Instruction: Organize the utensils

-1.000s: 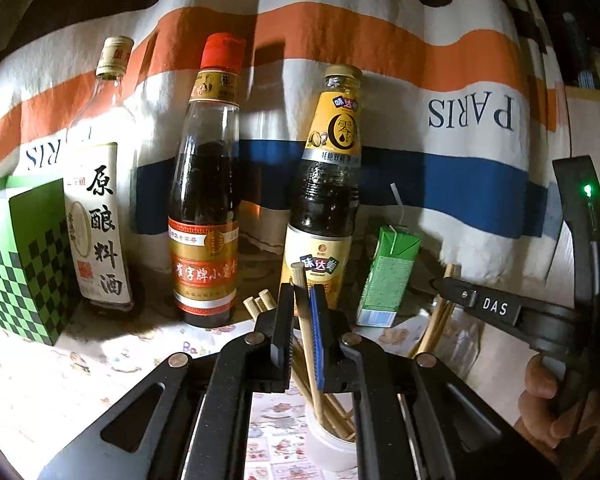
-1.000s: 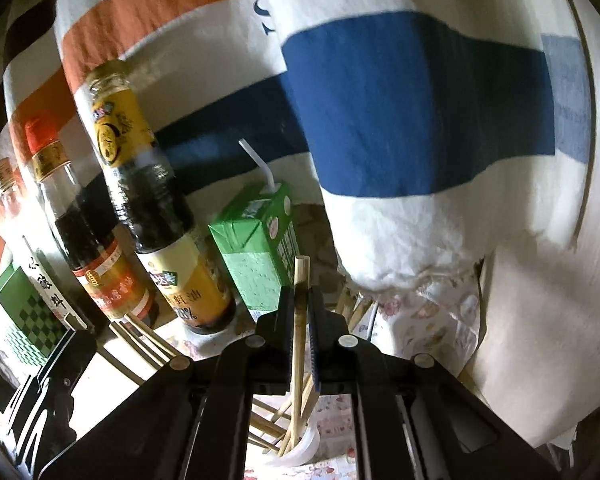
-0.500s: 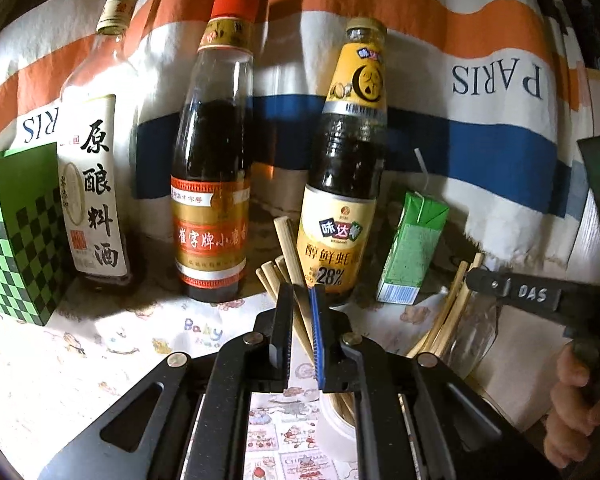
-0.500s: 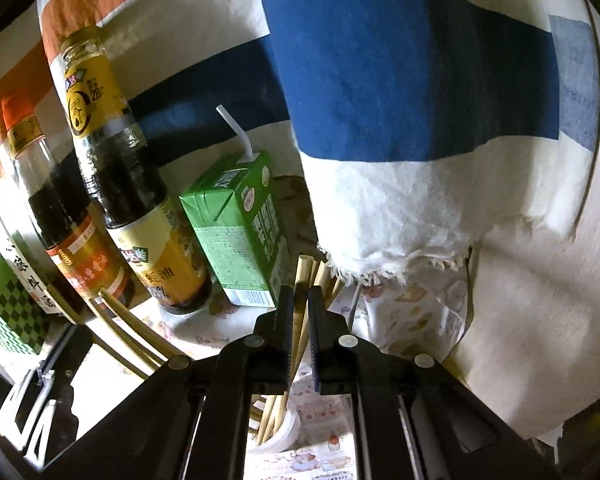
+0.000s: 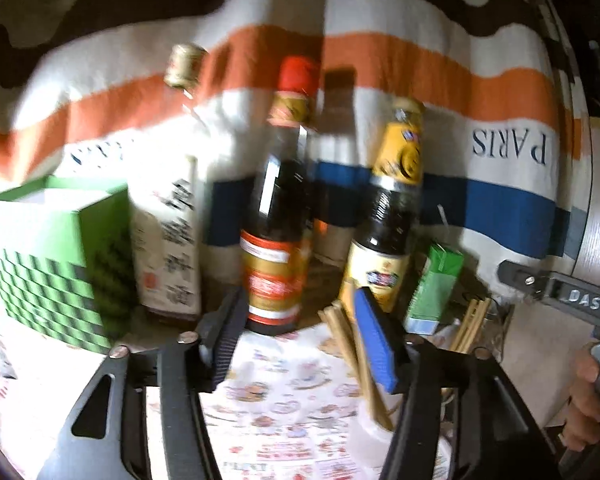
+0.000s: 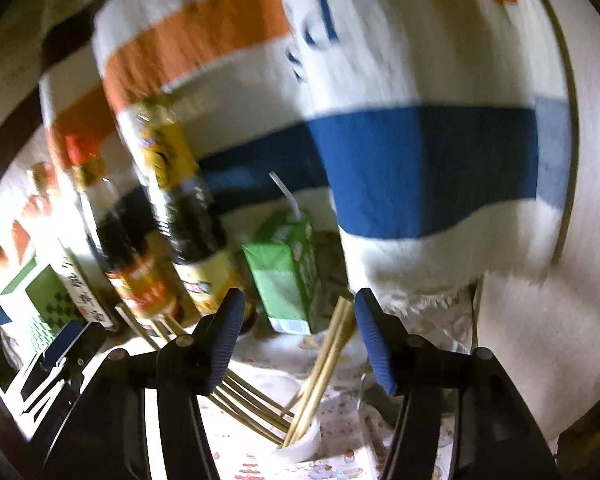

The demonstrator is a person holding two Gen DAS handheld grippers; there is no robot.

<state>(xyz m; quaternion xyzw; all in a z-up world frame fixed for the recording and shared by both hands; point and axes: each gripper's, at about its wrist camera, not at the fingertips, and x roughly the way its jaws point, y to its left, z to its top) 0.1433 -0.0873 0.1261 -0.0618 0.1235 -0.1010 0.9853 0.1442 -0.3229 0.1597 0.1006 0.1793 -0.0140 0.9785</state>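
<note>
Left gripper (image 5: 300,336): jaws have just been opening and now stand wide. A second ago they were pinched on one chopstick; now the pads are off it.
Left chopsticks (image 5: 350,354): a bundle leaning in the white cup (image 5: 374,438), just inside the blue pad on the right finger, close to it but seemingly not pressed.
Right gripper (image 6: 298,336): same change, jaws have just been opening and stand wide; no grip on anything.
Right chopsticks (image 6: 324,364): standing tilted in their own small white cup (image 6: 300,442), between the fingers and nearer the right one, free of both pads.
Loose chopsticks (image 6: 244,402): several lie flat on the printed cloth (image 6: 340,412) low and left of the right gripper, not yet gathered.
Background: three bottles (image 5: 276,216) and a green carton (image 6: 288,272) beyond the fingertips, untouched.
Picture quality: both views are blurred.
Meaning: I judge both sticks delivered into the cups at once; this placing step looks done. The flat ones are the likely next pickup.
Risk: the cups look light and could tip on a nudge.
</note>
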